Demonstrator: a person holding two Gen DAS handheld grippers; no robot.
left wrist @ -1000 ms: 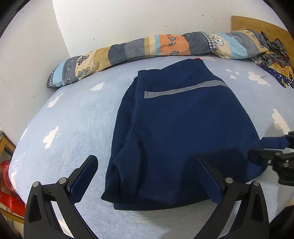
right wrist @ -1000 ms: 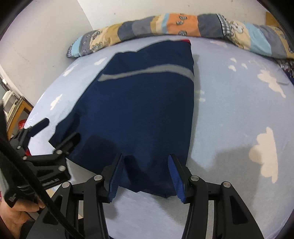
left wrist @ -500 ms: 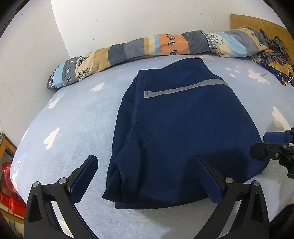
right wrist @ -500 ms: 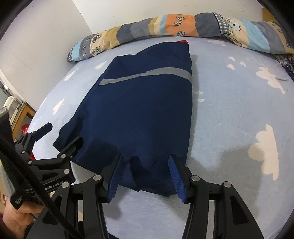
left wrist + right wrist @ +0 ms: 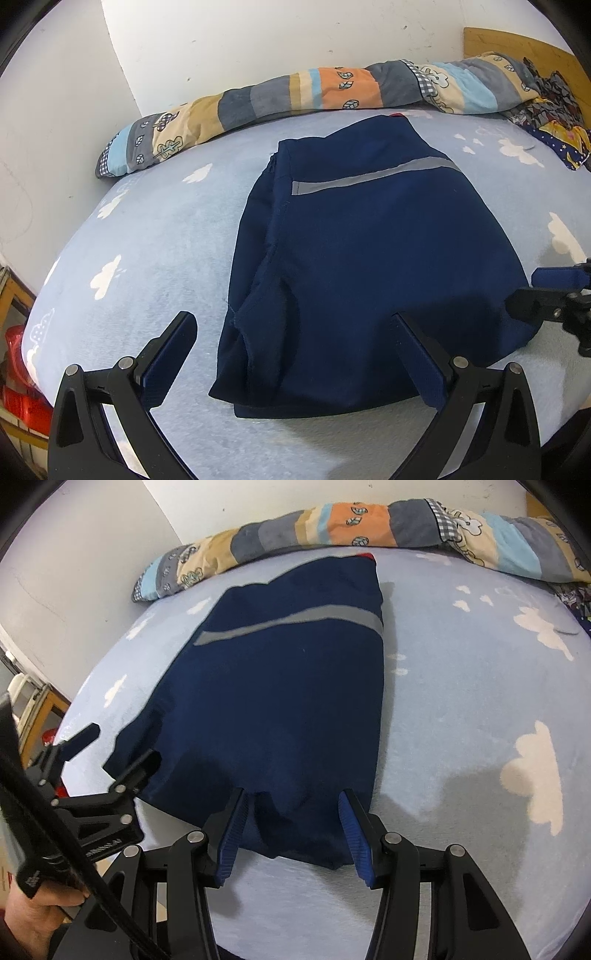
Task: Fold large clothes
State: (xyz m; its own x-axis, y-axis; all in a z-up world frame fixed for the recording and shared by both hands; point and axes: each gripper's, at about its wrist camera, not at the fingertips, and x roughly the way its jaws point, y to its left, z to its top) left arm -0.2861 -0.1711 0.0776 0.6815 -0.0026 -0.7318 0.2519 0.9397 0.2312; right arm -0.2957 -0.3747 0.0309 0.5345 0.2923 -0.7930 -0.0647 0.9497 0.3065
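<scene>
A navy garment (image 5: pixel 369 258) with a grey stripe lies folded lengthwise on the light blue cloud-print bed sheet (image 5: pixel 147 240). It shows in the right wrist view too, the garment (image 5: pixel 280 686) running away from me. My left gripper (image 5: pixel 293 332) is open wide above the garment's near left part, and its left finger is over bare sheet. My right gripper (image 5: pixel 293 812) stands half open, its blue pads either side of the near right corner of the hem without pinching it. Each gripper shows in the other view: left gripper (image 5: pixel 118 747), right gripper (image 5: pixel 535 291).
A rolled patchwork quilt (image 5: pixel 295 96) lies along the far edge by the white wall. Crumpled patterned clothes (image 5: pixel 554 110) sit at the far right by a wooden headboard (image 5: pixel 517 44). A red object (image 5: pixel 18 387) and wooden furniture stand off the bed's left edge. A hand (image 5: pixel 33 912) holds the left gripper.
</scene>
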